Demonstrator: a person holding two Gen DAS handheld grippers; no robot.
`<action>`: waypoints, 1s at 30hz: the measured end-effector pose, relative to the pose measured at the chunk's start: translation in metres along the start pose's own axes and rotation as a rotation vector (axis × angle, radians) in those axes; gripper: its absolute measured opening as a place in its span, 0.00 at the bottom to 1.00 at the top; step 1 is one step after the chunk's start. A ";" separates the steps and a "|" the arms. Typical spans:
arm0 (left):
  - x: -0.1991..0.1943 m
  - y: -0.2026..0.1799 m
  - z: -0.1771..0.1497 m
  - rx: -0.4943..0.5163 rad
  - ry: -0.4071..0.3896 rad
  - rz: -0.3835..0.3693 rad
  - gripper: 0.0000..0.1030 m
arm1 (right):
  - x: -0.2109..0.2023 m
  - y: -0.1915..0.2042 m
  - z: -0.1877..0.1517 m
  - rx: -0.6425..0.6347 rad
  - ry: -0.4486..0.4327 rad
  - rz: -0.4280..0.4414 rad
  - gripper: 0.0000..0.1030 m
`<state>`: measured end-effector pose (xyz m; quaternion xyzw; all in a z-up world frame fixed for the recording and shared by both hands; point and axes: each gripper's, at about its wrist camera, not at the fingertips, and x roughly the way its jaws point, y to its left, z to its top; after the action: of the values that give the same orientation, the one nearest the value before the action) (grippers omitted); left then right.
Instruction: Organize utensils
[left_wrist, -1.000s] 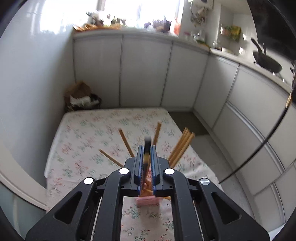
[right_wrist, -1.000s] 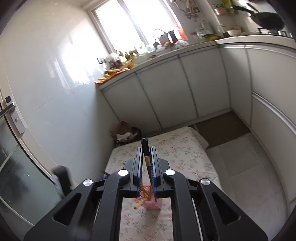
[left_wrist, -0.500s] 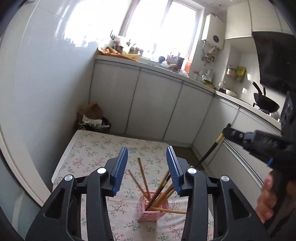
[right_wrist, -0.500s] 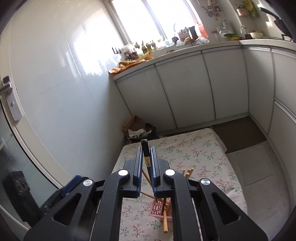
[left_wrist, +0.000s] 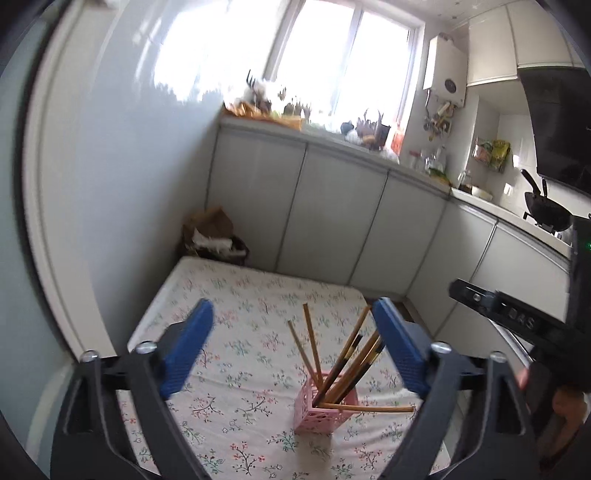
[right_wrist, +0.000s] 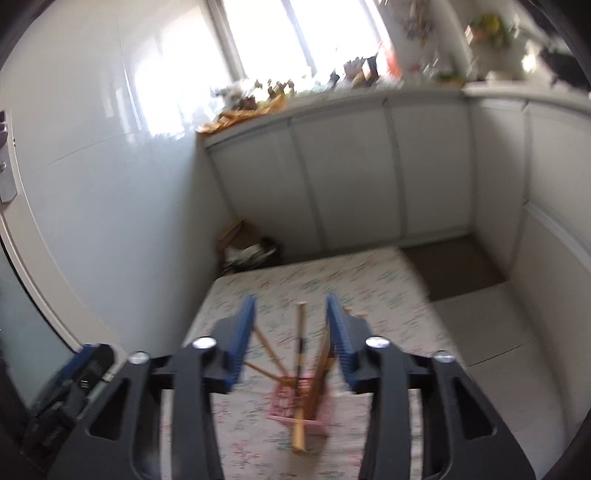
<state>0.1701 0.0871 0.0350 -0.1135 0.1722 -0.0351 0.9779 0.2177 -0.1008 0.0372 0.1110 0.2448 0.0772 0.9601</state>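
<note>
left gripper (left_wrist: 291, 349) jaws wide apart, nothing between the blue pads (left_wrist: 186, 354). it hangs above the table, clear of everything. right gripper (right_wrist: 290, 341) jaws also apart, narrower gap than the left, nothing gripped; that view is motion-blurred.

pink holder (left_wrist: 325, 408) stands upright on the floral tablecloth (left_wrist: 236, 295), at about 5 o'clock from frame centre in the left wrist view, between the two left fingers and below their tips. chopsticks (left_wrist: 347, 363) stand in it and fan out: two light ones lean toward 11–12 o'clock, a dark-tipped bunch leans toward 1 o'clock. one chopstick (left_wrist: 369, 408) lies nearly flat across the holder rim, pointing to 3 o'clock and overhanging that side.

right wrist view: same holder (right_wrist: 299, 404) at 6 o'clock, below the gap between the jaws, sticks splayed from 10 to 1 o'clock. one stick (right_wrist: 298, 376) runs roughly 12 to 6, its lower end past the holder's near edge; can't tell if it rests on the cloth.

right gripper body (left_wrist: 509, 321) is visible in the left wrist view at 3 o'clock, well apart from the holder. cardboard box (left_wrist: 210, 229) sits on the floor at 11 o'clock beyond the table, against the cabinets (left_wrist: 332, 214). wok (left_wrist: 546, 214) on the counter at 2 o'clock.
</note>
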 end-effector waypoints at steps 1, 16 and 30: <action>-0.006 -0.005 0.001 0.007 -0.007 0.007 0.93 | -0.016 -0.002 -0.005 -0.006 -0.026 -0.050 0.61; -0.094 -0.060 -0.051 0.021 -0.005 0.125 0.93 | -0.136 -0.053 -0.078 0.088 -0.003 -0.391 0.94; -0.118 -0.094 -0.081 0.144 0.072 0.133 0.93 | -0.191 -0.062 -0.115 0.113 -0.012 -0.379 0.94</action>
<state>0.0285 -0.0080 0.0222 -0.0301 0.2113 0.0135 0.9769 0.0020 -0.1795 0.0099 0.1171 0.2597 -0.1196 0.9511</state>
